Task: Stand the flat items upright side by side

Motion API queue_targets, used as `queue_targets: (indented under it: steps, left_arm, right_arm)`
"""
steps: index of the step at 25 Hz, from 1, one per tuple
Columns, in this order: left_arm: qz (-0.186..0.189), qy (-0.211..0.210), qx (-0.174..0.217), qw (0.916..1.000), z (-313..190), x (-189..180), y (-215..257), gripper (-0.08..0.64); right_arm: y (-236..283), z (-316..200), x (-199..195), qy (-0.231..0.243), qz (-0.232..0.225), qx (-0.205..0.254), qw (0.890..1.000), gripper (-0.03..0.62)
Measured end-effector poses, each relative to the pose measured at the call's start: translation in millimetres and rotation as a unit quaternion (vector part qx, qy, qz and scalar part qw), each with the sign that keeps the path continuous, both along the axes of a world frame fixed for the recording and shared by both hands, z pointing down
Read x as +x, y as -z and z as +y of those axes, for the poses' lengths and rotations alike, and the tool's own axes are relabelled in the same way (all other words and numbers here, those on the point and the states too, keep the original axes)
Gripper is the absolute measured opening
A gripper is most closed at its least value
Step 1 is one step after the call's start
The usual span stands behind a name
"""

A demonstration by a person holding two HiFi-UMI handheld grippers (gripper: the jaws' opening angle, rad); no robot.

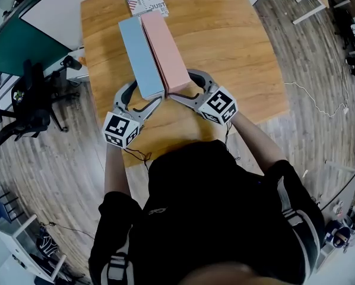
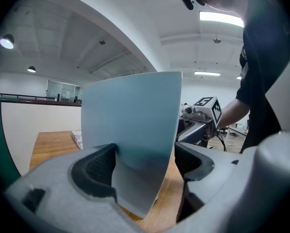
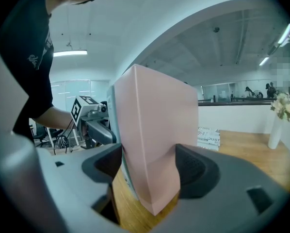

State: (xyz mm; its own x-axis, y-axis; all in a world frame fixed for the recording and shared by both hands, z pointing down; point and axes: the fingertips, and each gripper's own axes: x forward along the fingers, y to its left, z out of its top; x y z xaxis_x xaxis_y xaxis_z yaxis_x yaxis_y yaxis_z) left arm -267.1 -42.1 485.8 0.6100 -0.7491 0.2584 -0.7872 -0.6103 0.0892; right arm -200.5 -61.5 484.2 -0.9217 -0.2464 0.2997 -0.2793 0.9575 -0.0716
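On the table (image 1: 237, 52), the blue item (image 1: 140, 55) is stood upright, with the pink item (image 1: 165, 49) upright and touching it along its right side. At the blue item's near end the left gripper (image 1: 146, 94) is set, its fingers (image 2: 94, 166) closed on that end. Just right of it, the right gripper (image 1: 186, 88) is clamped wide across the pink item's near end. The pairing step seems nearly done. Next, both grips would need to be eased off squarely so that neither item is tipped. Beyond the blue item's far end a patterned book (image 1: 145, 0) lies flat.
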Motion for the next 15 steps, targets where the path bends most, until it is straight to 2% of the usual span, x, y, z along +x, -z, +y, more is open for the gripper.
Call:
queue_targets:
  steps: [10, 15]
  left_arm:
    - [-0.003, 0.033, 0.001, 0.9994, -3.5, -5.8, 1.0, 0.391]
    - [0.039, 0.071, -0.013, 0.9966, 9.6, -10.4, 3.3, 0.399]
  right_arm:
    - [0.1, -9.7, -8.4, -0.003, 0.002, 0.006, 1.000, 0.348]
    - [-9.6, -10.1, 4.6, -0.008, 0.004, -0.018, 1.000, 0.365]
